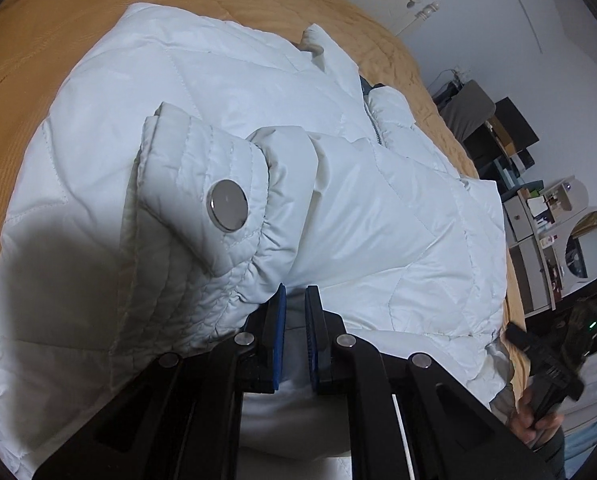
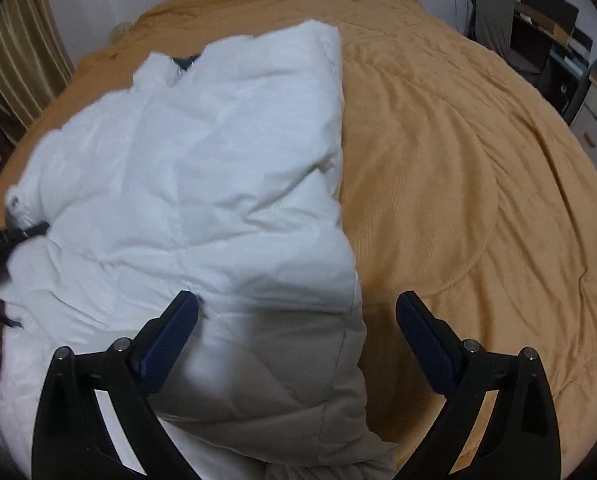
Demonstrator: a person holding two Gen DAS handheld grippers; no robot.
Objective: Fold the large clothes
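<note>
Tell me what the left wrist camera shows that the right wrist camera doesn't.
Only the left wrist view shows the sleeve cuff with its silver snap button, the zipper, and the left gripper shut on the sleeve fabric. Only the right wrist view shows the right gripper open above the jacket's edge, and the striped curtain. Both show the white puffer jacket on the mustard bedspread.

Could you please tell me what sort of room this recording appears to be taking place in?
Most likely a bedroom: a white puffer jacket lies on a bed under a mustard quilted cover, with cluttered shelves along the wall.
</note>
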